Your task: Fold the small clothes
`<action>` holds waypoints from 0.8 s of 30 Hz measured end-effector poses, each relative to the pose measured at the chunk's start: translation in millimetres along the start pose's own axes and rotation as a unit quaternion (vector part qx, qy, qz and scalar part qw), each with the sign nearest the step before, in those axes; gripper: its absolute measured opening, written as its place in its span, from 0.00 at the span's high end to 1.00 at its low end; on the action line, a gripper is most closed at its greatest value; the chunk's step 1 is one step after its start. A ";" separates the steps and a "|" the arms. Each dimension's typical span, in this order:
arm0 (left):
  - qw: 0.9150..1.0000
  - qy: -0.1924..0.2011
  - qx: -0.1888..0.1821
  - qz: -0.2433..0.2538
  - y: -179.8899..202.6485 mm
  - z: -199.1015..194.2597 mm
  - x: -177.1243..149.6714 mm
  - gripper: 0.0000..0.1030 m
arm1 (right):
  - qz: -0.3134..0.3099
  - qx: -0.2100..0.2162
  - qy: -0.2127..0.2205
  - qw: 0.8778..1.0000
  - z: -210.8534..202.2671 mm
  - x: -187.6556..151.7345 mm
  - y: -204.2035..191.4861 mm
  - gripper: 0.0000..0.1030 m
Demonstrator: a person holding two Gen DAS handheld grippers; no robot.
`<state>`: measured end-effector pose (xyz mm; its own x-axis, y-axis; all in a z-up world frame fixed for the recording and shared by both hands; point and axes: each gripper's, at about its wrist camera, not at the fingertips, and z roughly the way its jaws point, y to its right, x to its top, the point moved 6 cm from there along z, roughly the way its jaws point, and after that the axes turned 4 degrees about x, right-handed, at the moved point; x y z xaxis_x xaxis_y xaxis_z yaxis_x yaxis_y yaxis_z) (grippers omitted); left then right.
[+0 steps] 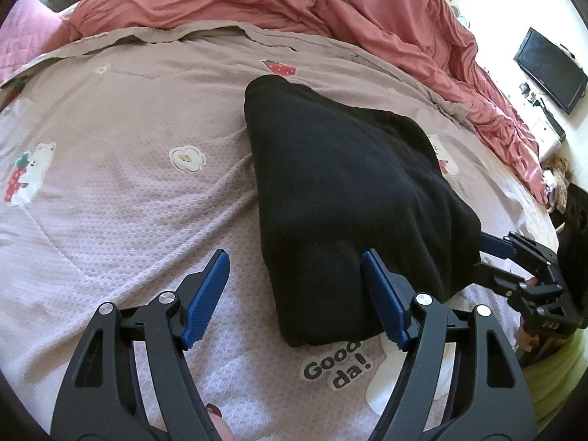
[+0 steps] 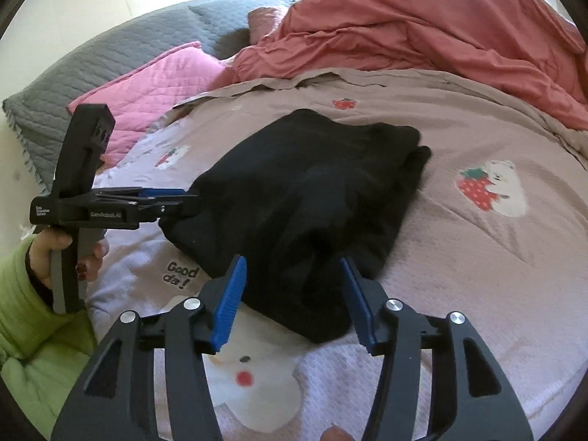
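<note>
Pinkish printed bedspread [image 1: 110,220] bears the folded black garment [image 1: 341,183]. Left gripper [image 1: 294,294] released, jaws apart at its near corner. Right gripper [image 2: 292,297] released, straddling the near edge without pressing. Salmon duvet [image 2: 422,29] behind.

The black garment [image 1: 349,198] covers part of the "Good da!" lettering [image 1: 336,365] on the bedspread [image 1: 121,220]; the television [image 1: 549,70] screen is too dark to read.

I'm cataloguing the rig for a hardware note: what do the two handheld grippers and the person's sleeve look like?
Both the left gripper and right gripper have black angular plastic frames, silver pivot bolts and ribbed blue finger pads. White lettering marks the left one's body. Its grey handle is held by a hand with dark-painted nails, in a puffy lime-green sleeve.
</note>
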<state>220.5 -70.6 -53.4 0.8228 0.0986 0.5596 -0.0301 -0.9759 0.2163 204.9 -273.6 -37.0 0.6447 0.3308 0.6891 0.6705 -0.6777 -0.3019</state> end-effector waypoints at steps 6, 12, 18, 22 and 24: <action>1.000 -0.001 0.005 -0.001 0.4 -1.4 -0.4 0.35 | 0.002 0.016 -0.014 1.000 16.0 -0.9 -0.2 0.50; 1.000 -0.002 0.009 0.000 0.9 -1.5 -0.1 0.35 | 0.004 0.047 -0.011 0.999 13.0 -2.2 -3.5 0.50; 1.000 -0.005 0.009 -0.003 -0.1 0.0 -0.9 0.35 | -0.031 0.058 -0.025 0.998 11.0 -8.8 -16.4 0.51; 1.000 -0.007 0.011 -0.007 -2.0 0.5 -1.9 0.33 | -0.058 0.034 -0.032 0.997 10.0 -12.6 -20.8 0.77; 1.000 -0.009 0.011 -0.009 -2.2 0.3 -1.5 0.33 | -0.060 0.020 -0.028 0.998 6.8 -11.8 -18.3 0.88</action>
<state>219.5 -68.6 -55.0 0.8327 0.1124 0.5422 -0.0033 -0.9782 0.2079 187.6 -260.7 -44.1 0.5772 0.4459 0.6841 0.7582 -0.6037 -0.2463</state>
